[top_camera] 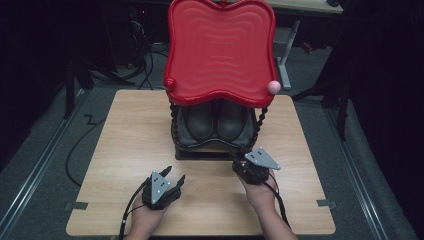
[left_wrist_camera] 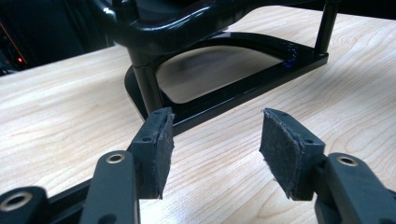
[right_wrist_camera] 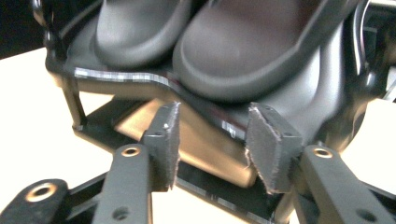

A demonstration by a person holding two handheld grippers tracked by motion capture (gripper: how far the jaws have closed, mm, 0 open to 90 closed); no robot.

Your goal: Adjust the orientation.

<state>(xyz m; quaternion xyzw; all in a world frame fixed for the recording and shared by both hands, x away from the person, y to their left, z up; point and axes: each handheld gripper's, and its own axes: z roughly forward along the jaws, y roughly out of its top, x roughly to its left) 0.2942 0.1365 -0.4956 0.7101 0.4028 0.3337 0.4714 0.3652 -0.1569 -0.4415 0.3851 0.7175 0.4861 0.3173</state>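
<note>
A black rack (top_camera: 215,145) stands in the middle of the tabletop (top_camera: 125,140), with two dark shoes (top_camera: 216,120) on its lower shelf and a red tray (top_camera: 220,50) on top. The right gripper (top_camera: 240,162) sits at the shelf's edge, open with nothing in it, likely just letting go. The left gripper (top_camera: 174,175) waits nearby, open and empty.

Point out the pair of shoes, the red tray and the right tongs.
pair of shoes (top_camera: 216,122), high view, toe caps.
red tray (top_camera: 220,50), high view, ribbed middle.
right tongs (right_wrist_camera: 212,140), right gripper view, gap between the pads.
</note>
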